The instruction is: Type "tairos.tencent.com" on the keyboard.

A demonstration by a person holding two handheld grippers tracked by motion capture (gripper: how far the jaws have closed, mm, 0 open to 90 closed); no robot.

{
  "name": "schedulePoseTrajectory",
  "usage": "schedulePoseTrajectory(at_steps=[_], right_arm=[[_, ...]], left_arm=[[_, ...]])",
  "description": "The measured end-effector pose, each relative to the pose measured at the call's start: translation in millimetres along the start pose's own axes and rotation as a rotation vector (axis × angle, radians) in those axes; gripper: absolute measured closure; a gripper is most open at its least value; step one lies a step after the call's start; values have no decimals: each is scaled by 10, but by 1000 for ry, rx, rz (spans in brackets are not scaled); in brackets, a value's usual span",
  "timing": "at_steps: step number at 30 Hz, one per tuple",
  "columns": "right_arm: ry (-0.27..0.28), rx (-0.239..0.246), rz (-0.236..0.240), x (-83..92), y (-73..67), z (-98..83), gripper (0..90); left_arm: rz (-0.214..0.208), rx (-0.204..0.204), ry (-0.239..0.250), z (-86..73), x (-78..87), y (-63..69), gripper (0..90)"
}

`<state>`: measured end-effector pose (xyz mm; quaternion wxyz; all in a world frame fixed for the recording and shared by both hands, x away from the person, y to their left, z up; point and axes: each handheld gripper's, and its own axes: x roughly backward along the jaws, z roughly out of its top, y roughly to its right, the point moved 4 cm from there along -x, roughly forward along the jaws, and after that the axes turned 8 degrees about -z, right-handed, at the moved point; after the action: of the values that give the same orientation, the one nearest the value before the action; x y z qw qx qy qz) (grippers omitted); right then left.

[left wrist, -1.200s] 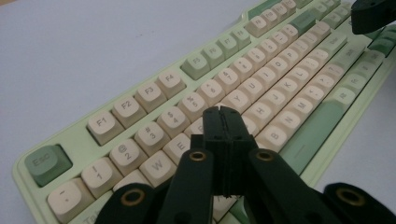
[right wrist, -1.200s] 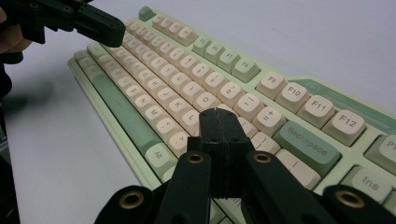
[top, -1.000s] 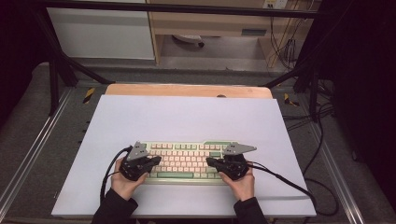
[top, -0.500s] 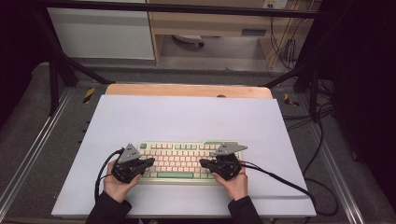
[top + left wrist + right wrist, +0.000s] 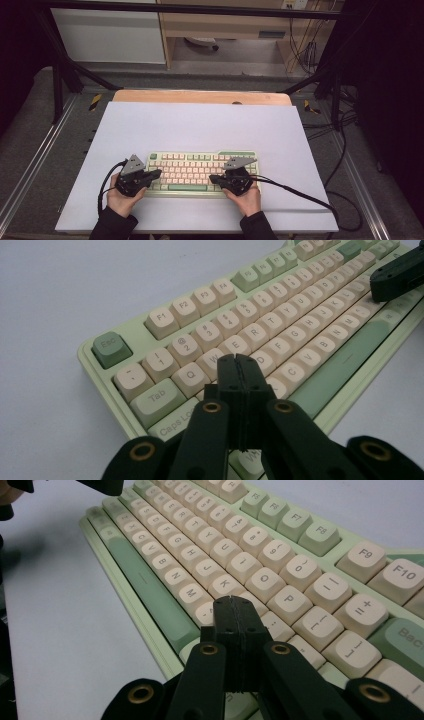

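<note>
A dim workshop surrounds a bench [image 5: 200, 125] topped with a pale lilac sheet, with a wooden edge showing along its far side and dark metal framing around it.

A mint-green keyboard [image 5: 200, 172] with cream keycaps lies flat on the sheet, near the person's edge of the bench and roughly centred between the two hands. Its long side runs across the bench, and its green space bar faces the person.

The left tool [image 5: 156, 174] is over the keyboard's left end. In the left gripper view, its two black jaws are pressed together with nothing between them, and their tip [image 5: 239, 360] sits just above the keys near W and the row below it. Whether the tip touches a key cannot be told.

The right tool [image 5: 214, 178] is over the keyboard's right part. In the right gripper view, its jaws are likewise pressed together and empty, the tip [image 5: 234, 602] low over the keys near K and the comma key.

A black cable trails from each tool across the sheet.
</note>
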<state>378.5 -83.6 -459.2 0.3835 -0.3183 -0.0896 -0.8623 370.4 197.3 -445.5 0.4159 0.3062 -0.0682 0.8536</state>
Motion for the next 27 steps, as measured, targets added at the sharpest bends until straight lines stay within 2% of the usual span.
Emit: schedulePoseTrajectory(at_steps=[8, 12, 20, 27], right_arm=[[-4, 9, -2, -32, -13, -27, 900], [18, 1, 3, 15, -12, 8, 900], [44, 4, -21, 129, 49, 86, 900], [55, -2, -32, 181, 99, 86, 900]], left_arm=[[3, 3, 2, -5, 6, -10, 900], [-1, 1, -1, -7, -2, -4, 900], [-4, 3, 4, 12, 3, 10, 900], [-17, -12, 2, 51, -24, 68, 900]])
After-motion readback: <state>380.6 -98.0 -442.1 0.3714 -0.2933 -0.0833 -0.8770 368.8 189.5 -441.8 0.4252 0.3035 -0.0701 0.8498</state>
